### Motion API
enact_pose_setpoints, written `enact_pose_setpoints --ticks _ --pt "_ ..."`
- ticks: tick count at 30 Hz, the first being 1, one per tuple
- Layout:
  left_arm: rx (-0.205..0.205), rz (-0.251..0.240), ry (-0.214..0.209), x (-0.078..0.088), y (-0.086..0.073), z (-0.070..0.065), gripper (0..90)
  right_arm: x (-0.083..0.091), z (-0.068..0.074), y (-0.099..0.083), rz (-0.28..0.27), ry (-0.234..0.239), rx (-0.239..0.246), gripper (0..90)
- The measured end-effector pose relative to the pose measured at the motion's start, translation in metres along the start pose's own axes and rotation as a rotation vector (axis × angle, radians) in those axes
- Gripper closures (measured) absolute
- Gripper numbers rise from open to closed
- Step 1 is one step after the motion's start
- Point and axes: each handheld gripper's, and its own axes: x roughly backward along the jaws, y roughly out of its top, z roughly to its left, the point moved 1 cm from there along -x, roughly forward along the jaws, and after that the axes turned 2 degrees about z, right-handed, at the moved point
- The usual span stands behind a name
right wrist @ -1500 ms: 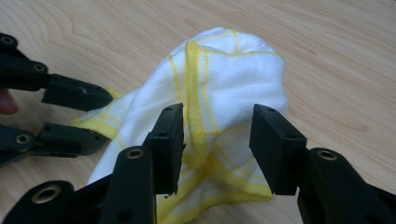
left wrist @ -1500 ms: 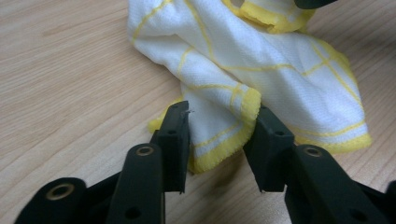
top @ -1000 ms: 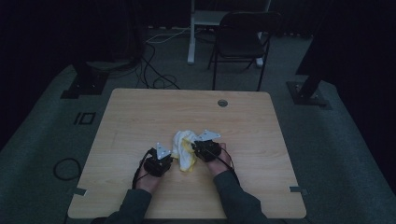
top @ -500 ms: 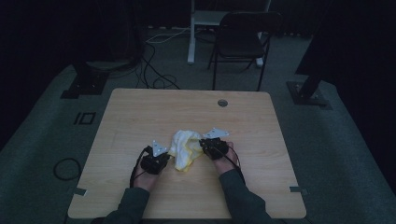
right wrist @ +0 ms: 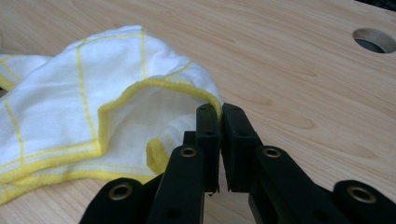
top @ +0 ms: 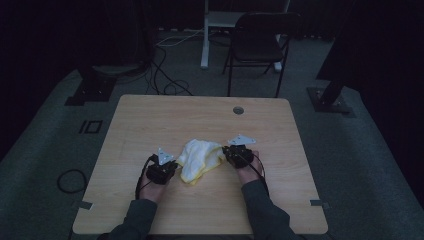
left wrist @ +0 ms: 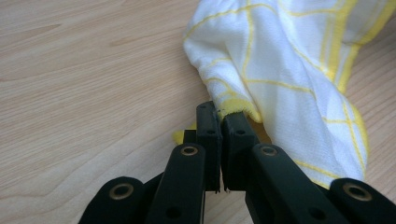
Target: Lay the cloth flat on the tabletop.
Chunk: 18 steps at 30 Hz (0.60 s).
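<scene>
Two grippers pinch one white cloth (top: 200,159) with yellow stripes and a yellow hem, bunched on the wooden table (top: 150,115) nearer its front edge than its back edge, about midway between the left and right edges. The cloth's long axis runs across the table, roughly parallel to the front edge, with its lower tip dipping toward that edge. The left gripper (left wrist: 220,122) has its jaws pressed together on the yellow hem at the cloth's left end, having just finished closing. The right gripper (right wrist: 220,117) is likewise clamped tight on the yellow-edged fold at the cloth's right end, its jaws also just closed. A round hole (top: 238,110) sits in the table near the back edge.
</scene>
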Motion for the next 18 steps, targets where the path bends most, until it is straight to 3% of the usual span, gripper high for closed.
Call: enact_pose_setpoints --ticks 18 --pt "0.041 -0.012 0.015 0.004 -0.001 0.014 88.1 0.007 -0.03 -0.009 0.006 -0.051 -0.05 86.7"
